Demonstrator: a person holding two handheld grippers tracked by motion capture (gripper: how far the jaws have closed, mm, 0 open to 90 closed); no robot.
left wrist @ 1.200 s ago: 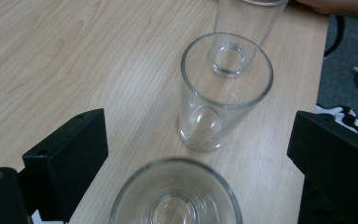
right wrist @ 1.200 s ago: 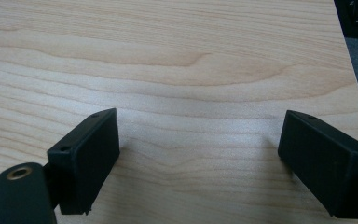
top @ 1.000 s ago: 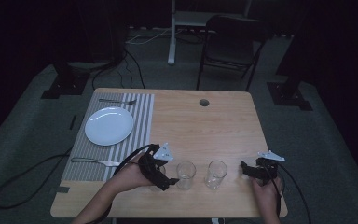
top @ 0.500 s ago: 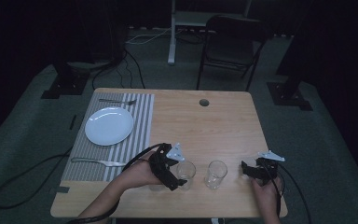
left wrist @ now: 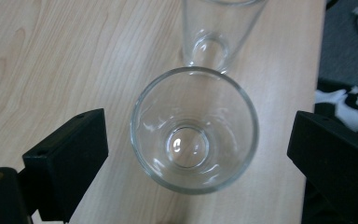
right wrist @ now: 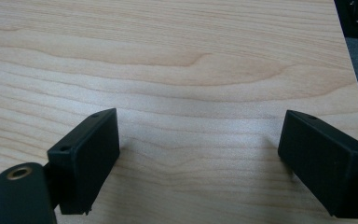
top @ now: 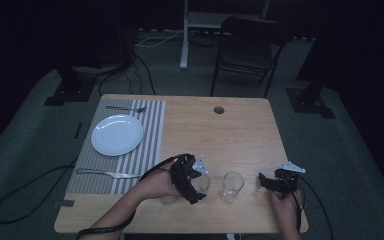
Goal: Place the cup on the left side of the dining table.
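Left gripper view: the left gripper [left wrist: 196, 158] is spread wide around the near glass [left wrist: 194, 128], jaws not touching it. The far glass [left wrist: 214, 32] stands just beyond on the surface [left wrist: 51, 56]. Uneven closing could tip the near glass into the far one. The right gripper [right wrist: 198, 158] rests apart, empty.

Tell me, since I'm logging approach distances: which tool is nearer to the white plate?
Left. The left tool sits at the table's near edge, just right of the striped mat that holds the white plate; the right tool is near the table's far right side.
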